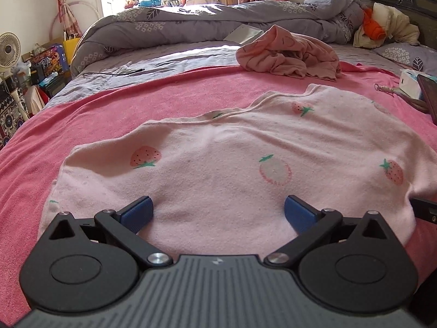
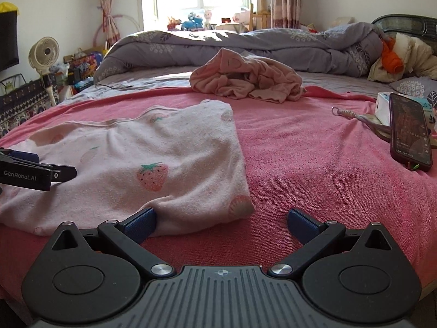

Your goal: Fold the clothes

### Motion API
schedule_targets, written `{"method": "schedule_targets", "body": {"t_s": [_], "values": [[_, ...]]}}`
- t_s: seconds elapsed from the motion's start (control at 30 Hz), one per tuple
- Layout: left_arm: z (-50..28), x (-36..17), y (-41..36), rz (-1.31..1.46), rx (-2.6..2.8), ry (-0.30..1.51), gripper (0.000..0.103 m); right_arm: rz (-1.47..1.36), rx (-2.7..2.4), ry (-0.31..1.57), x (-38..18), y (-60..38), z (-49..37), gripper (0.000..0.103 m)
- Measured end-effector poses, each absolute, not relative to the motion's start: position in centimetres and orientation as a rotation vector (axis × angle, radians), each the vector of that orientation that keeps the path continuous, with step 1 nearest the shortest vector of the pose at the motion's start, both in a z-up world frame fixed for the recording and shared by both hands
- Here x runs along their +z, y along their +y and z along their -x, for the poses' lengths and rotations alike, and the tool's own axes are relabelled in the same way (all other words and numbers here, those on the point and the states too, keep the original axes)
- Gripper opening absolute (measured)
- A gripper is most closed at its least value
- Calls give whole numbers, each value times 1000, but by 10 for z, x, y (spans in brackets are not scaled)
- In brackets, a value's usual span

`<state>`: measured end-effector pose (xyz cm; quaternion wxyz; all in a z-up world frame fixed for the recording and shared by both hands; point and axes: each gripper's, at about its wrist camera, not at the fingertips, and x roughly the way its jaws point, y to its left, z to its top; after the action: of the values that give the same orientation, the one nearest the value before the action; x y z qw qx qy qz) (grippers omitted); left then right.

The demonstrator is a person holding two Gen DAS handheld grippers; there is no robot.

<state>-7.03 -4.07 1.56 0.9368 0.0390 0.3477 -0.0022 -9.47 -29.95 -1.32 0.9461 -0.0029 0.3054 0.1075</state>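
Left hand-held gripper (image 1: 218, 210): black linkage, blue pads, jaws spread wide, nothing held; both pads sit over the near part of the strawberry-print garment (image 1: 232, 158). Right hand-held gripper (image 2: 221, 222): same build, jaws spread wide, nothing held; its left pad (image 2: 142, 224) is right at the garment's near right edge, contact not determinable, while its right pad is over bare blanket. The left unit also shows at the left edge of the right wrist view, over the garment. Strawberry-print garment: pale pink with pink strawberries and green leaves, lying fairly flat on the pink blanket (image 2: 314, 169), with a straight fold line along its right side and a piped edge across its far part. Pink blanket: terry-textured, spread under the garment across the near half of the bed. Crumpled pink garment (image 2: 245, 82): an unfolded heap beyond the strawberry-print garment, at the blanket's far edge. Phone (image 2: 409, 131): dark-cased, screen showing, propped well to the right of the strawberry-print garment, with a white box (image 2: 382, 106) just behind it and a cord with a clip (image 2: 352, 114) beside it. Grey quilt (image 2: 259, 43): floral print, bunched beyond the crumpled heap. Fan (image 2: 45, 52): white, standing far left of the strawberry-print garment, off the bed.
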Motion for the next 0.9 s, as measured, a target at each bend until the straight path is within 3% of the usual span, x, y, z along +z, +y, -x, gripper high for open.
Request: {"method": "schedule_targets", "body": {"t_s": [0.3, 0.47, 0.9], "values": [[84, 19, -43, -76, 27, 681, 103, -28, 245, 610, -10, -308, 97, 103], [116, 25, -49, -103, 36, 650, 103, -372, 407, 552, -12, -349, 110, 103], [131, 8, -46, -75, 30, 600, 103, -761, 480, 578, -21, -365, 64, 103]]}}
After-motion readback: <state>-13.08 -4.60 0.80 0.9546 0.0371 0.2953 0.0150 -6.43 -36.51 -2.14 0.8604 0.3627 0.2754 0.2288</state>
